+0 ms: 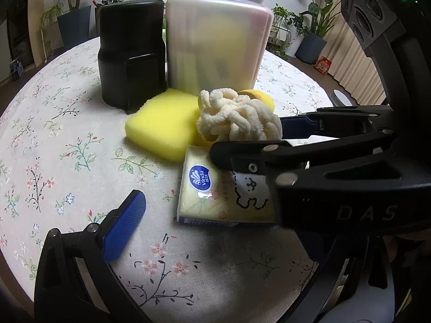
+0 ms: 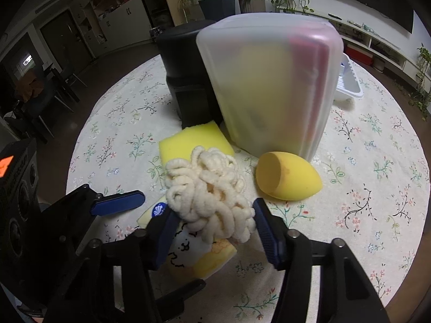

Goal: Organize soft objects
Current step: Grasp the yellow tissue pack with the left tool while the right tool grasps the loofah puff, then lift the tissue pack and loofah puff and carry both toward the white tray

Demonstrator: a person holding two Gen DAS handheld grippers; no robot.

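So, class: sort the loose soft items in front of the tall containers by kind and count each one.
Rectangular yellow sponge: 1
Egg-shaped yellow sponge: 1
Cream looped-yarn bundle, between the fingers of the right hand-held gripper: 1
Tissue pack: 1
Total: 4

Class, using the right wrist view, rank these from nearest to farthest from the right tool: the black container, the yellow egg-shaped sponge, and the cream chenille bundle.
1. cream chenille bundle: between the right tool fingers.
2. yellow egg-shaped sponge: just ahead, to the right.
3. black container: far back, left of the frosted box.
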